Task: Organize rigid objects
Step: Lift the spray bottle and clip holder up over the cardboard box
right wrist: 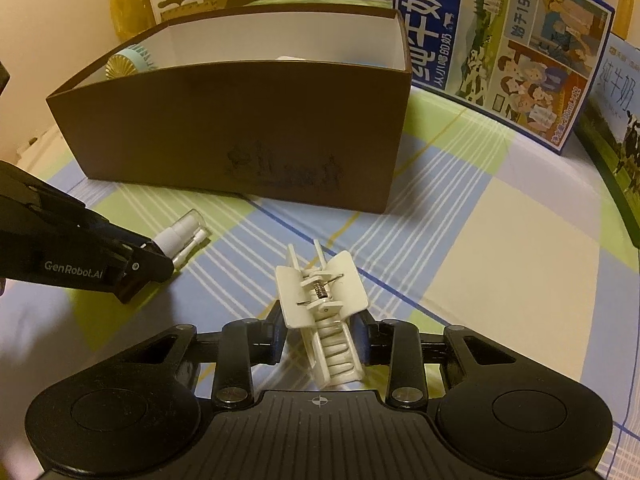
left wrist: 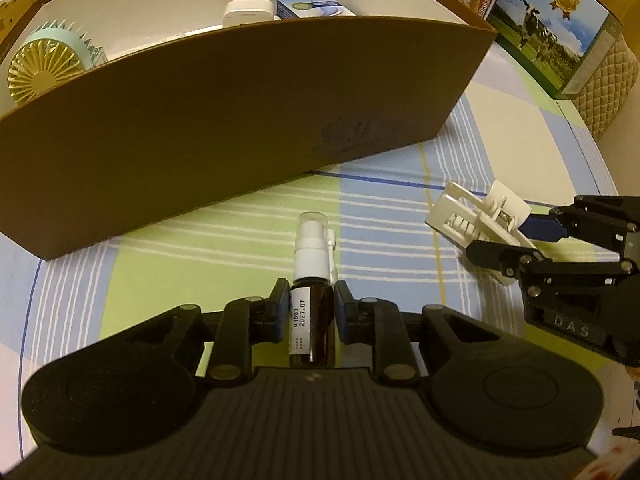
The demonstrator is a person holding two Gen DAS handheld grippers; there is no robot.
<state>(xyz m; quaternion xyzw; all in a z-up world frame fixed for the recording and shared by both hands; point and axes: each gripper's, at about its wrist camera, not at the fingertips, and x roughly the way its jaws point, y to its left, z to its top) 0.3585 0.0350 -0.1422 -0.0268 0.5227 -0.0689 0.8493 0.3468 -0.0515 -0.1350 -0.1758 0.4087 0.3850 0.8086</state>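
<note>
Checked cloth (left wrist: pixel 400 200), bottle (left wrist: pixel 312 320) between fingers (left wrist: pixel 280 300)

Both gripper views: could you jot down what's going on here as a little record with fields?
left hand-held gripper: shut on a brown spray bottle, white nozzle pointing ahead
right hand-held gripper: shut on a white hair claw clip
container: brown box, open top, white inside
already in box: mint green mini fan, white case, small blue box
surface: checked cloth
background: milk cartons
</note>
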